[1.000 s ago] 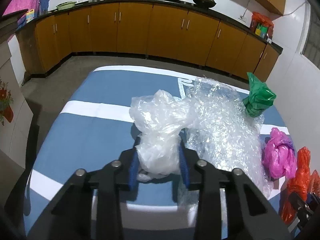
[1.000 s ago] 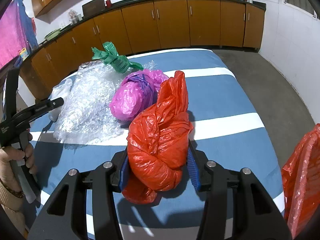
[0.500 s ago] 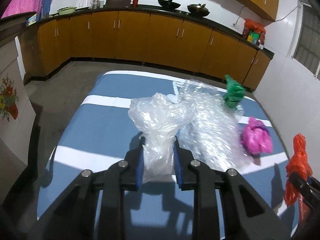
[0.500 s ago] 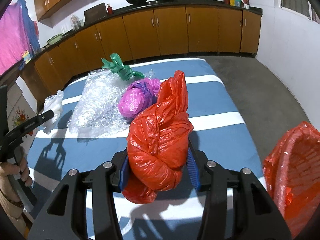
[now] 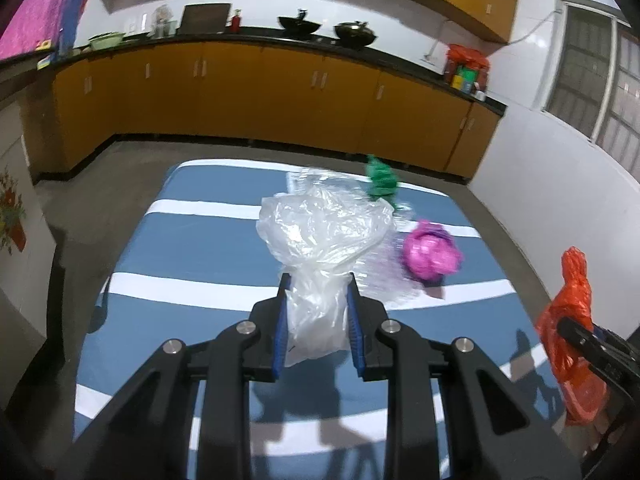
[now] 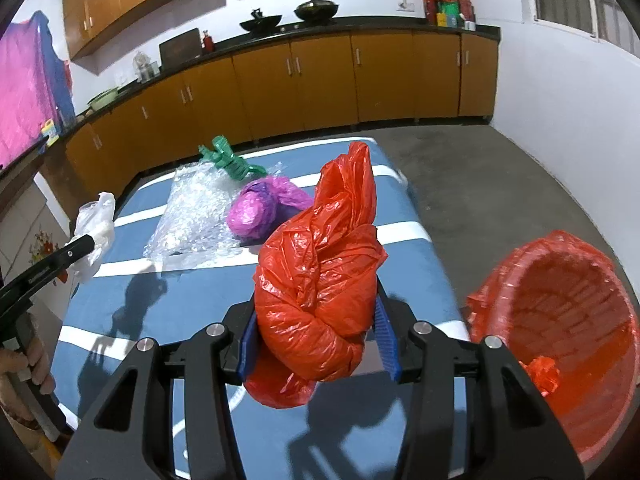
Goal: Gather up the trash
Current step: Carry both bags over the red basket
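Note:
My left gripper (image 5: 317, 280) is shut on a crumpled clear plastic bag (image 5: 322, 240), held above the blue striped table (image 5: 192, 248). In the right wrist view that clear plastic bag (image 6: 94, 232) hangs at the far left. My right gripper (image 6: 316, 296) is shut on a bunched orange-red plastic bag (image 6: 320, 276), also lifted off the table (image 6: 160, 312); the orange-red bag (image 5: 570, 320) shows at the right edge of the left wrist view. On the table lie a sheet of bubble wrap (image 6: 192, 216), a green bag (image 6: 228, 158) and a pink bag (image 6: 260, 212).
A red plastic basket (image 6: 560, 320) lined with an orange bag stands off the table's right side, low in the right wrist view. Orange-brown cabinets (image 5: 280, 92) with a dark counter run along the far wall. A hand (image 6: 32, 364) grips the left tool's handle.
Both grippers have risen and pulled back from the table with their bags. The left pads closed tighter on the clear bag. The red basket has come into the right wrist view.

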Demonstrator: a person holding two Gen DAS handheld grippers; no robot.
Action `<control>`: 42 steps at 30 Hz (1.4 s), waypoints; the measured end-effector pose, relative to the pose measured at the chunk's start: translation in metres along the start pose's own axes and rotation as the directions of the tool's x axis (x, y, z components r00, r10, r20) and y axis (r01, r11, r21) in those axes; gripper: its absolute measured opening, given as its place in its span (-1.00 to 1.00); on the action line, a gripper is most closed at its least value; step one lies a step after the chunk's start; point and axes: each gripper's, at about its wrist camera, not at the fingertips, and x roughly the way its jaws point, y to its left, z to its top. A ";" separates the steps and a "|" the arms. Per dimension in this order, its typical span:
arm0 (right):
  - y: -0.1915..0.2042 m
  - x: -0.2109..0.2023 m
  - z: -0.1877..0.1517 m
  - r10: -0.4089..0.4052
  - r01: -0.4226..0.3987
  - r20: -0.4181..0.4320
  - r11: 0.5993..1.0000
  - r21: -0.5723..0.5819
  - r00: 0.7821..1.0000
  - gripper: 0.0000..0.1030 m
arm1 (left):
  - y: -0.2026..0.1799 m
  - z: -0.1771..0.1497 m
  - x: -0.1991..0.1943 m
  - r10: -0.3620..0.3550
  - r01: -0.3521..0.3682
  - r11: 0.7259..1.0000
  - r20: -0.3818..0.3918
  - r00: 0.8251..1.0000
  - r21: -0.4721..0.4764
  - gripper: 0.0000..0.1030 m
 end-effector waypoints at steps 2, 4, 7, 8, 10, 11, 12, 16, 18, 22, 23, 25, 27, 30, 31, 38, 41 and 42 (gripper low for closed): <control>-0.006 -0.007 -0.002 -0.010 0.010 0.008 1.000 0.008 1.000 -0.06 | -0.015 -0.003 -0.007 -0.029 0.029 0.999 0.002 1.000 0.020 -0.50; -0.013 -0.013 -0.005 -0.025 0.024 0.016 1.000 0.018 1.000 -0.06 | -0.027 -0.005 -0.011 -0.053 0.053 0.998 0.002 0.999 0.034 -0.50; -0.028 -0.026 -0.008 -0.047 0.046 0.028 0.998 0.037 0.999 -0.06 | -0.049 -0.008 -0.017 -0.097 0.097 0.994 -0.003 0.995 0.056 -0.50; -0.032 -0.030 -0.009 -0.055 0.054 0.033 0.998 0.045 0.998 -0.06 | -0.055 -0.009 -0.019 -0.109 0.109 0.992 -0.004 0.994 0.063 -0.50; -0.041 -0.037 -0.011 -0.068 0.065 0.040 0.996 0.059 0.997 -0.06 | -0.072 -0.011 -0.022 -0.138 0.138 0.987 -0.007 0.990 0.085 -0.50; -0.046 -0.040 -0.012 -0.076 0.073 0.043 0.995 0.067 0.996 -0.06 | -0.079 -0.013 -0.023 -0.149 0.149 0.984 -0.009 0.989 0.094 -0.50; -0.052 -0.044 -0.013 -0.082 0.079 0.047 0.994 0.073 0.996 -0.06 | -0.086 -0.014 -0.024 -0.161 0.162 0.982 -0.012 0.987 0.102 -0.50; -0.071 -0.058 -0.019 -0.112 0.106 0.058 0.989 0.104 0.992 -0.06 | -0.118 -0.022 -0.028 -0.216 0.218 0.966 -0.029 0.976 0.141 -0.50; -0.082 -0.066 -0.023 -0.130 0.122 0.063 0.985 0.122 0.989 -0.06 | -0.135 -0.026 -0.030 -0.242 0.245 0.956 -0.040 0.970 0.161 -0.50; -0.103 -0.079 -0.030 -0.165 0.153 0.069 0.976 0.155 0.984 -0.06 | -0.161 -0.034 -0.029 -0.289 0.296 0.937 -0.064 0.955 0.186 -0.50; -0.109 -0.082 -0.033 -0.175 0.162 0.069 0.973 0.166 0.982 -0.06 | -0.167 -0.036 -0.029 -0.301 0.308 0.932 -0.070 0.951 0.192 -0.50; -0.119 -0.087 -0.036 -0.190 0.174 0.069 0.967 0.184 0.979 -0.06 | -0.182 -0.040 -0.029 -0.325 0.336 0.920 -0.085 0.942 0.203 -0.50; -0.127 -0.092 -0.040 -0.204 0.186 0.069 0.962 0.200 0.977 -0.06 | -0.194 -0.043 -0.028 -0.346 0.359 0.909 -0.097 0.933 0.211 -0.50; -0.140 -0.098 -0.045 -0.227 0.207 0.067 0.952 0.225 0.972 -0.06 | -0.216 -0.049 -0.027 -0.380 0.399 0.889 -0.121 0.917 0.226 -0.50; -0.145 -0.100 -0.047 -0.234 0.213 0.066 0.949 0.232 0.970 -0.06 | -0.219 -0.051 -0.026 -0.389 0.408 0.884 -0.128 0.912 0.229 -0.50; -0.169 -0.112 -0.058 -0.290 0.264 0.061 0.926 0.268 0.955 -0.06 | -0.260 -0.064 -0.020 -0.444 0.477 0.844 -0.178 0.878 0.246 -0.50; -0.178 -0.116 -0.061 -0.308 0.280 0.058 0.916 0.286 0.950 -0.06 | -0.278 -0.069 -0.016 -0.462 0.501 0.827 -0.198 0.864 0.256 -0.50; -0.182 -0.118 -0.062 -0.314 0.285 0.057 0.913 0.293 0.948 -0.06 | -0.283 -0.071 -0.015 -0.466 0.507 0.822 -0.204 0.861 0.260 -0.50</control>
